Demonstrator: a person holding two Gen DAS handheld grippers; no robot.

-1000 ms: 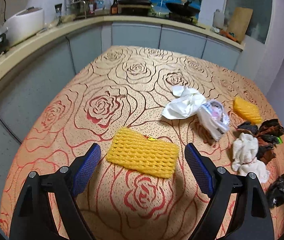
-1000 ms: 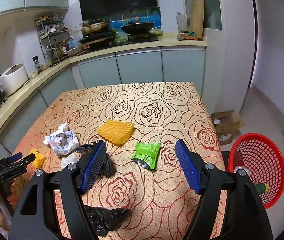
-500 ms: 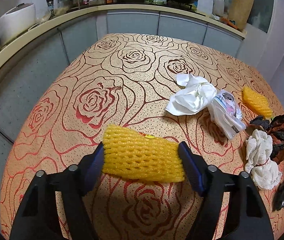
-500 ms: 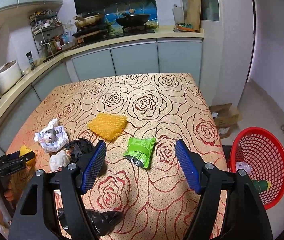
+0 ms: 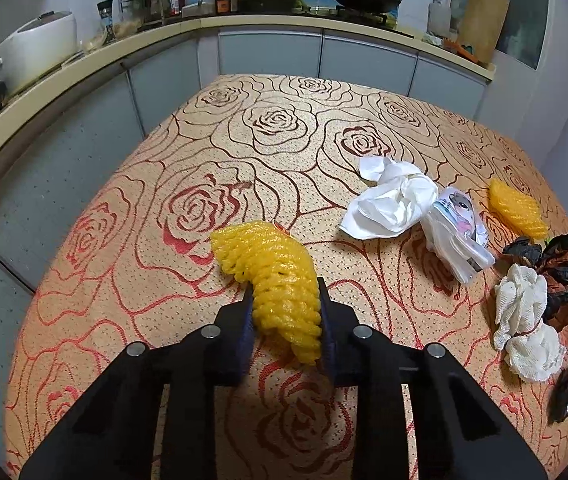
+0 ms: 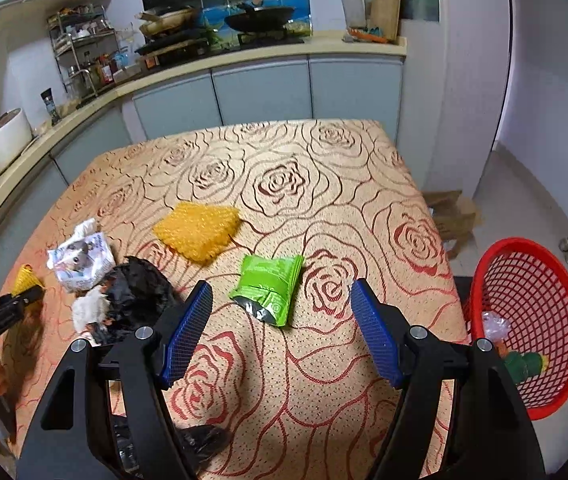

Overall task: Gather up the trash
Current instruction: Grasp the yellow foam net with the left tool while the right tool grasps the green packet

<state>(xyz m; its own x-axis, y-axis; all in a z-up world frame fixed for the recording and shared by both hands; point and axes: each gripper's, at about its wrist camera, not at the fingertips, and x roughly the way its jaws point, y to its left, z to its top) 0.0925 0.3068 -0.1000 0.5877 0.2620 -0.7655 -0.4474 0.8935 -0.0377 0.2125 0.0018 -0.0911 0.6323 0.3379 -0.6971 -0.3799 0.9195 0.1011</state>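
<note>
**Left gripper pinches yellow foam net on rose-patterned table**

My left gripper point(image 5: 285, 320) has just been closing, and its jaws now squeeze a yellow foam net point(image 5: 280, 280) between the pads, buckling it into a hump that curls up off the rose-patterned tablecloth point(image 5: 204, 160). To the right of the net lie a crumpled white tissue point(image 5: 391, 200) and a printed plastic wrapper point(image 5: 459, 232), touching each other; farther right sit a second yellow foam net point(image 5: 513, 210), a heap of black and brown scraps point(image 5: 559, 264) and a wad of white mesh point(image 5: 523, 312) just beside the heap.

My right gripper point(image 6: 282, 320) hangs with its blue pads spread wide and nothing between them touched. A green snack pouch point(image 6: 270, 286) lies flat on the cloth just beyond the fingertips, near the second foam net. Off the table's right edge, on the floor, stands a red mesh basket point(image 6: 531, 280) with a few bits of rubbish inside.
</note>
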